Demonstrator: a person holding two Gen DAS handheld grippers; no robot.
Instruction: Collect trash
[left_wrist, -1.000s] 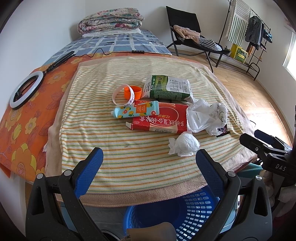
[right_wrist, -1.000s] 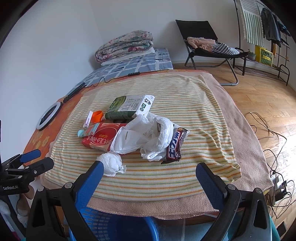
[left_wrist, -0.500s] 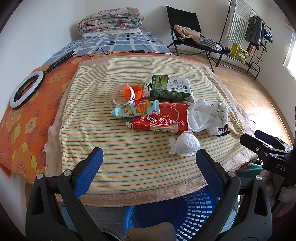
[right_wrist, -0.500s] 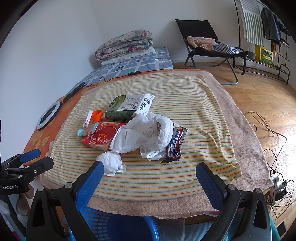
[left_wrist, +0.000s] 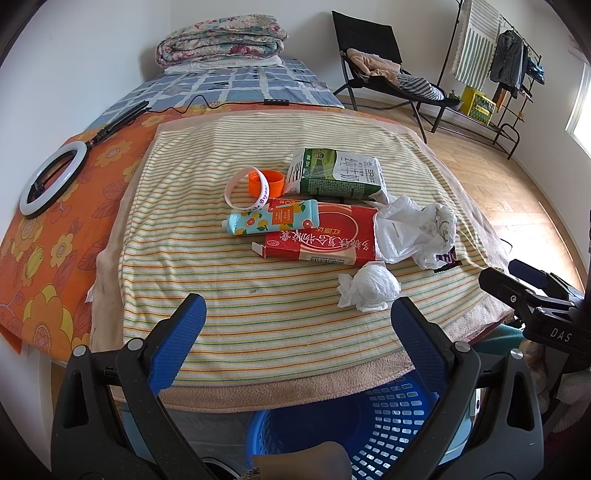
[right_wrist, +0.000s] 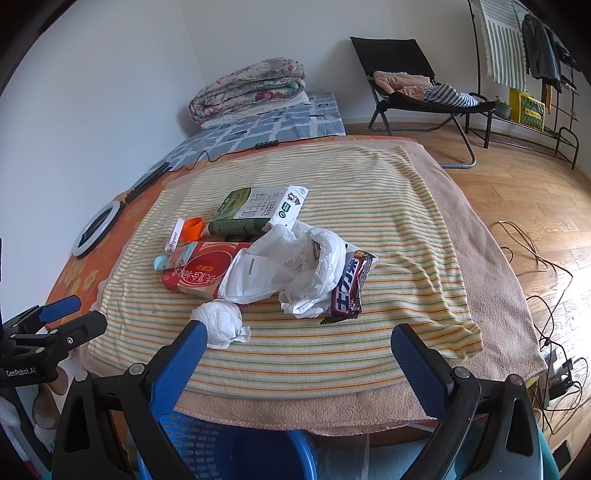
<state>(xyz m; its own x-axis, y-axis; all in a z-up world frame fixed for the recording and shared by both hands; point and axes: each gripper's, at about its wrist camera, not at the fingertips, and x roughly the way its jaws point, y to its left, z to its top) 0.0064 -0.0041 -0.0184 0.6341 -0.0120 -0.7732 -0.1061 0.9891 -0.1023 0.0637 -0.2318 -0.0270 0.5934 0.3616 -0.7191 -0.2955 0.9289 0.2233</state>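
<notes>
Trash lies in a cluster on the striped towel (left_wrist: 280, 295): a crumpled white tissue ball (left_wrist: 369, 290) (right_wrist: 221, 323), a red box (left_wrist: 325, 236) (right_wrist: 199, 273), a white plastic bag (left_wrist: 413, 232) (right_wrist: 288, 269), a green-white carton (left_wrist: 336, 173) (right_wrist: 258, 212), a blue tube (left_wrist: 273, 221), an orange cap (left_wrist: 266, 182) with a white wristband (left_wrist: 245, 192), and a dark snack wrapper (right_wrist: 349, 288). My left gripper (left_wrist: 299, 338) and right gripper (right_wrist: 297, 349) are open and empty, held over the near edge. A blue basket (left_wrist: 369, 424) (right_wrist: 229, 450) sits below.
A ring light (left_wrist: 51, 177) with its cable lies on the orange flowered cloth at left. Folded quilts (left_wrist: 221, 44) rest on the bed behind. A black chair (right_wrist: 417, 85), a clothes rack (left_wrist: 498, 66) and floor cables (right_wrist: 546, 295) are at right.
</notes>
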